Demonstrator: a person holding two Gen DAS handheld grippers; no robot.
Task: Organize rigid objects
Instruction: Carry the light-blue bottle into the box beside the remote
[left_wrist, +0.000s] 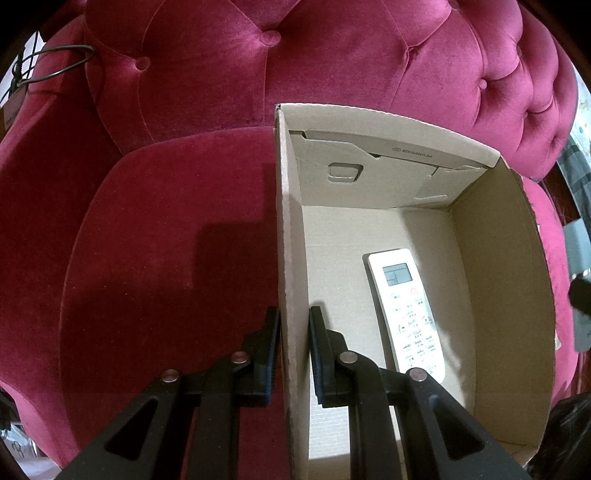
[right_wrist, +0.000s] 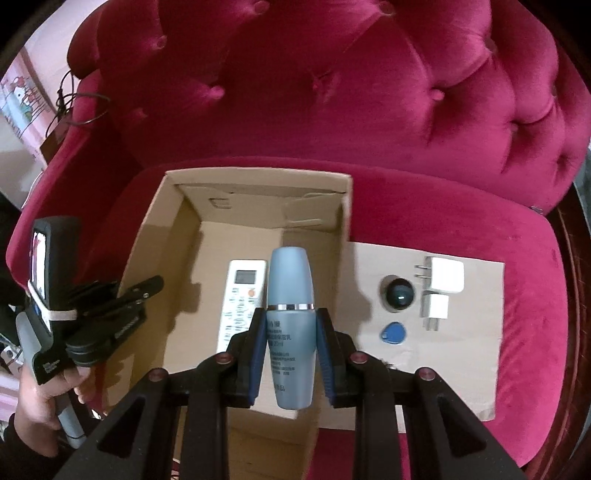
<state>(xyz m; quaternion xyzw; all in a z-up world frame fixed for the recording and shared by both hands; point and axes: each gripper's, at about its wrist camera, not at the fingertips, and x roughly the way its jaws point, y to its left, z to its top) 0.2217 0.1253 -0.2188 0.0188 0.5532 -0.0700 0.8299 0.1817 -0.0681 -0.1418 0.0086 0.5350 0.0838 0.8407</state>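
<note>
Status, read left to right in the right wrist view. My left gripper (right_wrist: 147, 291) sits at the left edge of the frame with its jaws clamped together on the left wall of the open brown cardboard box (right_wrist: 147, 236); the left wrist view confirms one jaw on each side of that wall, steadying it.

Inside the box, lower centre of the frame, lies one white rectangular remote control with a small screen (right_wrist: 242, 295). I judge it to be the only item stowed so far.

My right gripper (right_wrist: 290, 345) has its jaws clamped on one tall blue-grey plastic bottle with a silver band (right_wrist: 290, 291), held over the box interior and not yet set down.

Right of the box, a flat brown cardboard sheet (right_wrist: 476, 376) on the red velvet sofa seat (right_wrist: 424, 206) carries the items left to stow:
- one blue teardrop-shaped plastic key tag (right_wrist: 394, 330);
- one dark round glossy object (right_wrist: 400, 294), identity unclear;
- two white plug-in chargers, large (right_wrist: 445, 275) and small (right_wrist: 436, 308).

By my estimate: one stowed, one in transit, four remaining.
</note>
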